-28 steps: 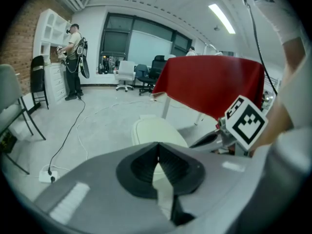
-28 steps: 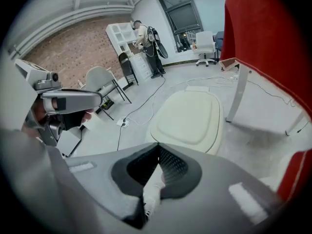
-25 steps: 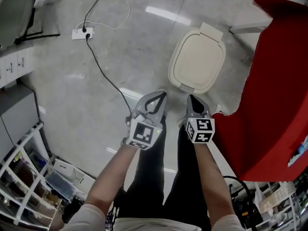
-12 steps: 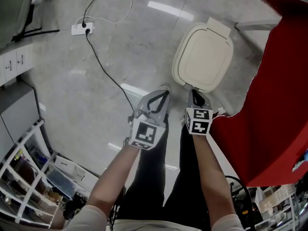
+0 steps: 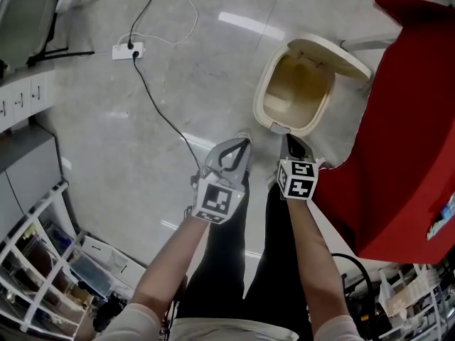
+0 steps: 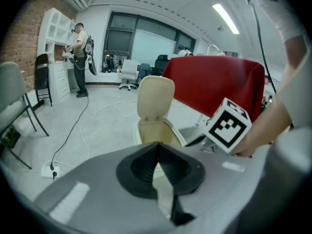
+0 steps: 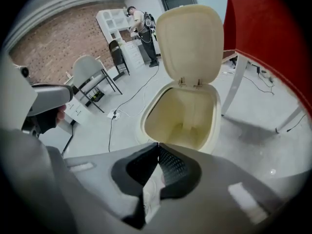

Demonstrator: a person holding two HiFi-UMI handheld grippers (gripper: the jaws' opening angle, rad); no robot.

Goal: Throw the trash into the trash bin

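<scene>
Head view, bin: the trash bin (image 5: pixel 284 91) is on the floor right ahead of me. Its lid (image 5: pixel 338 52) is tipped up at the far side, the mouth is wide open, and I see nothing lying inside.
Head view, hands: left gripper (image 5: pixel 242 143) and right gripper (image 5: pixel 287 139) are side by side over my legs. The right one is just short of the bin's near rim.
Head view, room: the red table cover (image 5: pixel 412 133) crowds my right. The cable (image 5: pixel 162 114) and power strip (image 5: pixel 130 50) are well off to the left, and a rack (image 5: pixel 35 240) sits low left. Straight ahead to the bin looks free.
Left gripper view, fingers: pinched tip to tip. Through the slot behind them I see only bin and floor, so I reckon nothing is held here.
Right gripper view, fingers: pressed together too. A pale crumpled patch sits in the slot behind the tips; it could be trash or something beneath me, I cannot tell.
Right gripper view, target: the open bin is dead ahead and below, with a table leg (image 7: pixel 235 82) off to its right.
Whereabouts of the trash: no clear piece in any view.
Progress: the bin is open and lined up, and the drop itself looks not yet done.
</scene>
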